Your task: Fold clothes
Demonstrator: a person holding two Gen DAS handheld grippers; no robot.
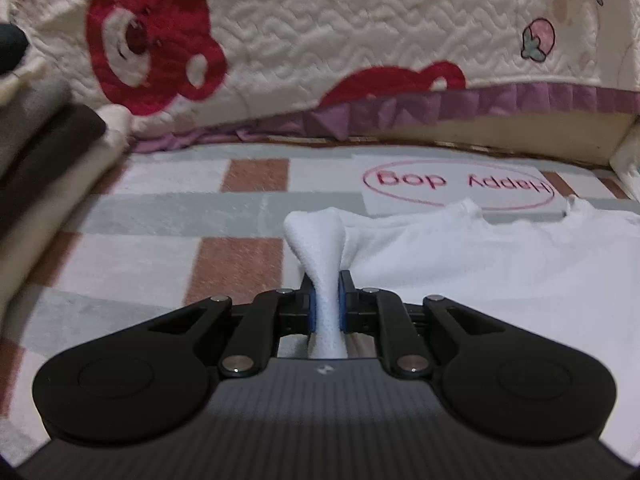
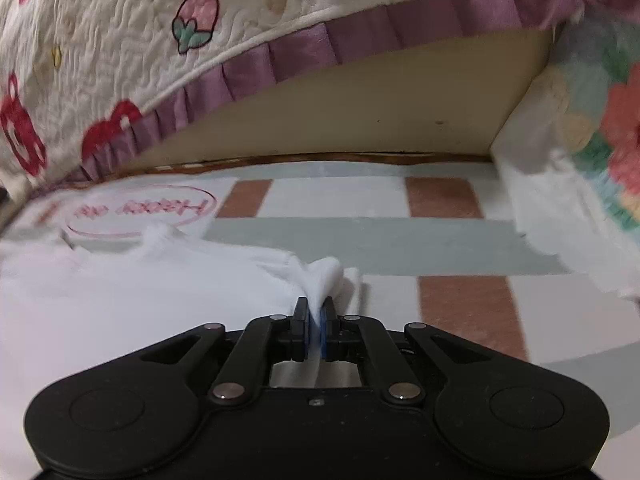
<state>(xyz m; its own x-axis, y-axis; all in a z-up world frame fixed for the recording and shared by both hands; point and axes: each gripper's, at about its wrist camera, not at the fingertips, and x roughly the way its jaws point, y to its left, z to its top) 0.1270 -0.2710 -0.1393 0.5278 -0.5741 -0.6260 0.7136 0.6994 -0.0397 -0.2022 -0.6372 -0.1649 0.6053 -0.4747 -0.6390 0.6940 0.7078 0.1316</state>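
Note:
A white garment (image 1: 500, 264) lies spread on a checked mat (image 1: 236, 256). My left gripper (image 1: 326, 284) is shut on a bunched left corner of it, and the pinched fabric sticks up between the blue pads. In the right wrist view the same white garment (image 2: 120, 300) spreads to the left. My right gripper (image 2: 317, 312) is shut on its right corner, low over the mat (image 2: 400, 240). The garment's near part is hidden under both grippers.
A quilted cover with red bears and a purple frill (image 1: 320, 40) hangs over the bed side behind the mat. Folded dark and grey clothes (image 1: 44, 136) are stacked at the left. A floral blanket (image 2: 592, 152) lies at the right. A "Happy dog" print (image 1: 460, 184) marks the mat.

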